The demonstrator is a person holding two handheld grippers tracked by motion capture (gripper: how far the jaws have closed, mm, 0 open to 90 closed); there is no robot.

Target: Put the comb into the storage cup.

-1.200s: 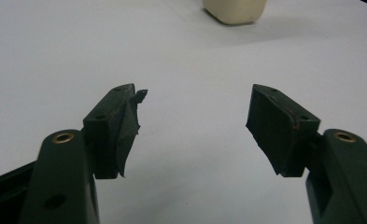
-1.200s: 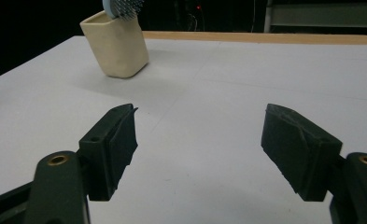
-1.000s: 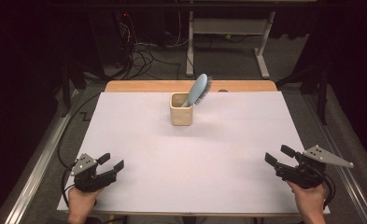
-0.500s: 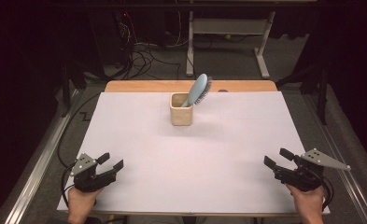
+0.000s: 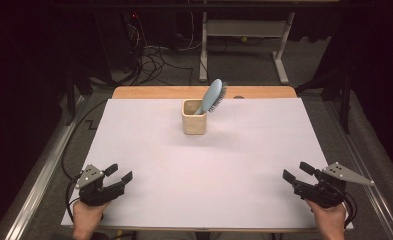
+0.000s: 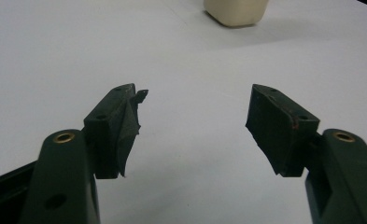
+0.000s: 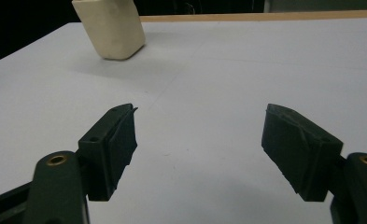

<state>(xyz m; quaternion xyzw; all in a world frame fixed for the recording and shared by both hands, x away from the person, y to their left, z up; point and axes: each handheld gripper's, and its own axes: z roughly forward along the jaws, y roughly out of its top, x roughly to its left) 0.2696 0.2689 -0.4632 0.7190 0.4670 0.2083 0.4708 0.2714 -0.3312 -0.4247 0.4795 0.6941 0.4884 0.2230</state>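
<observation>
both grippers wait at the near edge, brush and cup untouched

at the left of the high view, the left black two-jaw gripper [image 5: 118,174] rests low over the near left corner of the white table cover [image 5: 149,150], held in a hand [image 5: 88,220]. its jaws stand wide apart with nothing between them; its own view shows only bare white sheet in the gap.

toward the middle and far side stands the small cream square cup [image 5: 194,116], upright, well apart from both grippers. a light blue plastic hairbrush [image 5: 212,96] sits handle-down in it, its head leaning to the right above the rim, bristles facing right. behind the sheet a strip of the wooden tabletop [image 5: 264,92] shows.

at the right, the right black two-jaw gripper [image 5: 299,172] hovers over the near right corner, jaws likewise spread wide and empty, pointing toward the cup.

judged from this, the work is at its start: a rest pose with no reach begun. the next move likely calls for one gripper to travel forward to the cup, line its open jaws across the brush's neck above the rim, and close; the other may need to steady the cup so it doesn't tip.
</observation>
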